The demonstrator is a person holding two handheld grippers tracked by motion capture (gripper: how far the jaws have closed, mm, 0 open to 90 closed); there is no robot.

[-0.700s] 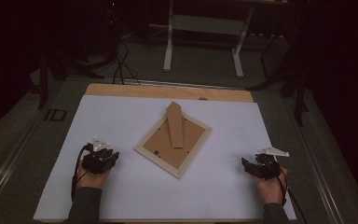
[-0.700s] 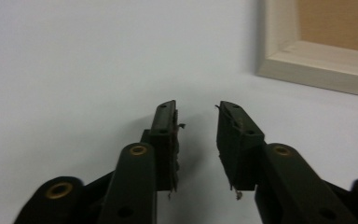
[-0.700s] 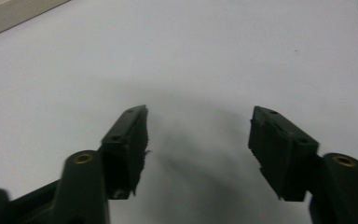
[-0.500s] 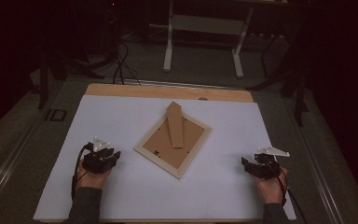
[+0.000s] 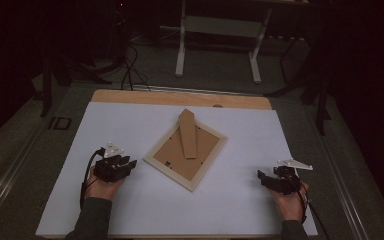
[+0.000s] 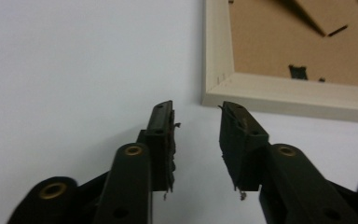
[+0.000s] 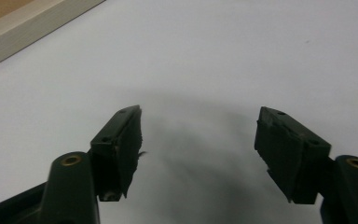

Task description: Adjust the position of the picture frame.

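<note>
A pale wooden picture frame lies face down, turned like a diamond, in the middle of the white sheet. Its brown cardboard back carries a folded stand. My left gripper rests on the sheet just left of the frame, open and holding nothing. In the left gripper view the gripper points at the frame's near corner, a short gap away. My right gripper lies to the right of the frame, apart from it. It is wide open over bare sheet, with the frame's edge at the upper left.
The white sheet covers a wooden board on a grey table. A small black bracket sits by the sheet's left edge. Behind the table stand white metal legs and cables on a dark floor.
</note>
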